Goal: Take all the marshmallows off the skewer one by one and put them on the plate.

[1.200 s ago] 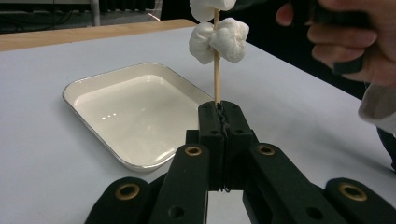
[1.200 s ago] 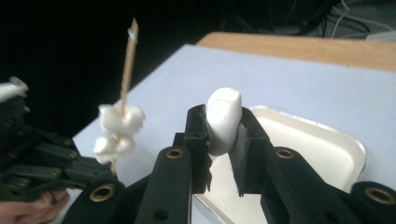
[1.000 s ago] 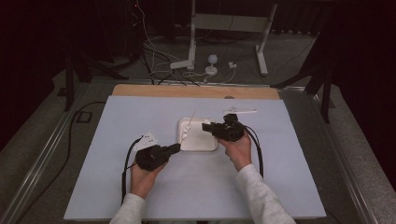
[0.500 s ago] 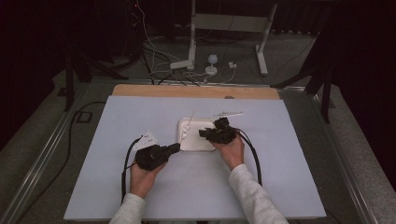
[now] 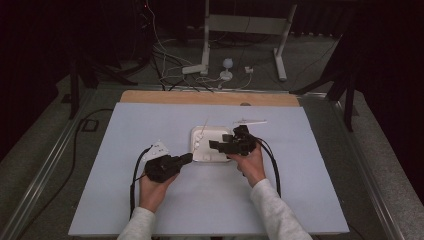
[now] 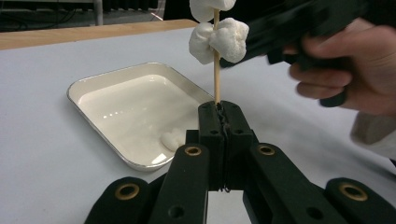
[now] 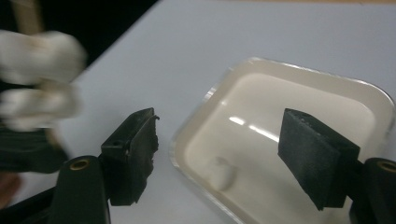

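My left gripper (image 6: 223, 109) is shut on the lower end of a wooden skewer (image 6: 216, 70), which stands upright with white marshmallows (image 6: 219, 39) threaded on it. In the high view the left gripper (image 5: 187, 158) sits just left of the white tray (image 5: 200, 131). My right gripper (image 7: 222, 128) hangs over the tray's (image 7: 289, 70) near rim. Its jaws have just been opening and nothing is between them. One loose marshmallow (image 7: 219, 175) lies in the tray. The skewered marshmallows (image 7: 39, 84) blur past the right gripper's left jaw.
The pale blue table cover (image 5: 150, 210) spreads around the tray, with a wooden strip (image 5: 165, 97) along its far edge. A thin pale stick (image 5: 250, 121) lies behind the tray. Cables trail from both grippers toward the person.
The right gripper has shifted slightly left and lower over the tray. The left gripper and its skewer have kept still.
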{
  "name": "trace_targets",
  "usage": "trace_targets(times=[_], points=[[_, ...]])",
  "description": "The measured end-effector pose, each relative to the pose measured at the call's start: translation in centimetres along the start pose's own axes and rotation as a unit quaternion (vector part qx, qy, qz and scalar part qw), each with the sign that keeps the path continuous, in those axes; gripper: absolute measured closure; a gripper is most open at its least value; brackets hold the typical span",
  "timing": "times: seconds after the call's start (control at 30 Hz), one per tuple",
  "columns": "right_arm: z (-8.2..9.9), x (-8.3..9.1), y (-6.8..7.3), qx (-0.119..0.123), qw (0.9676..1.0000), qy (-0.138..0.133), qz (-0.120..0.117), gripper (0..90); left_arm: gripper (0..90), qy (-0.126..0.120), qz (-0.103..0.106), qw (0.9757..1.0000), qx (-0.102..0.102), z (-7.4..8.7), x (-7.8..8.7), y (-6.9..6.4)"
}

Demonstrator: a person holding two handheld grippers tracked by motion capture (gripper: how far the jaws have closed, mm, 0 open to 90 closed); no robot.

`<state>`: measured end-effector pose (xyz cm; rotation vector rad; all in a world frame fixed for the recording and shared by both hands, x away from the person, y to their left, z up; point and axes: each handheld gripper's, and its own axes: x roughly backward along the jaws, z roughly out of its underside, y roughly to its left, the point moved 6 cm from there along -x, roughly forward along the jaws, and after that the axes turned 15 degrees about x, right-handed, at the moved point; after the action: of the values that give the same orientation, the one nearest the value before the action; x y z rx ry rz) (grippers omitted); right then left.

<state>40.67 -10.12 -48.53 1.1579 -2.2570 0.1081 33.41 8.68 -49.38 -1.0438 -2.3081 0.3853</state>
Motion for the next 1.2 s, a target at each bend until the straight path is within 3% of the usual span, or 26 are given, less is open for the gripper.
trace_targets(times=[0.07,0.2,0.3,0.5,0.87,0.9,1.0,1.2], points=[[-0.6,0.9,0.9,0.003,0.9996,-0.017,-0.022,27.8,90.0,0.000,-0.002,1.0000,0.000,0.0,0.0,0.1],[-1.3,1.6,1.8,0.009,0.9988,-0.032,-0.036,31.0,90.0,0.002,-0.003,1.0000,0.000,0.1,-0.2,0.0],[-2.2,2.1,3.2,0.014,0.9971,-0.048,-0.057,39.2,90.0,0.004,-0.005,1.0000,-0.001,0.2,-0.3,0.0],[-2.9,1.8,4.7,0.032,0.9962,-0.045,-0.068,43.7,90.0,0.009,-0.007,0.9999,-0.005,0.4,-0.6,-0.1],[-2.8,0.4,4.7,0.019,0.9973,-0.029,-0.064,52.7,90.0,0.025,-0.014,0.9993,-0.025,0.8,-1.3,-0.8],[-2.8,0.2,4.8,0.019,0.9974,-0.029,-0.063,61.4,90.0,0.025,-0.014,0.9992,-0.026,0.8,-1.3,-0.9],[-2.9,0.3,4.8,0.017,0.9972,-0.035,-0.063,66.8,90.0,0.024,-0.013,0.9993,-0.025,0.8,-1.3,-0.9],[-2.7,0.2,4.7,0.004,0.9971,-0.024,-0.072,67.9,90.0,0.024,-0.015,0.9992,-0.027,0.8,-1.3,-0.9]])
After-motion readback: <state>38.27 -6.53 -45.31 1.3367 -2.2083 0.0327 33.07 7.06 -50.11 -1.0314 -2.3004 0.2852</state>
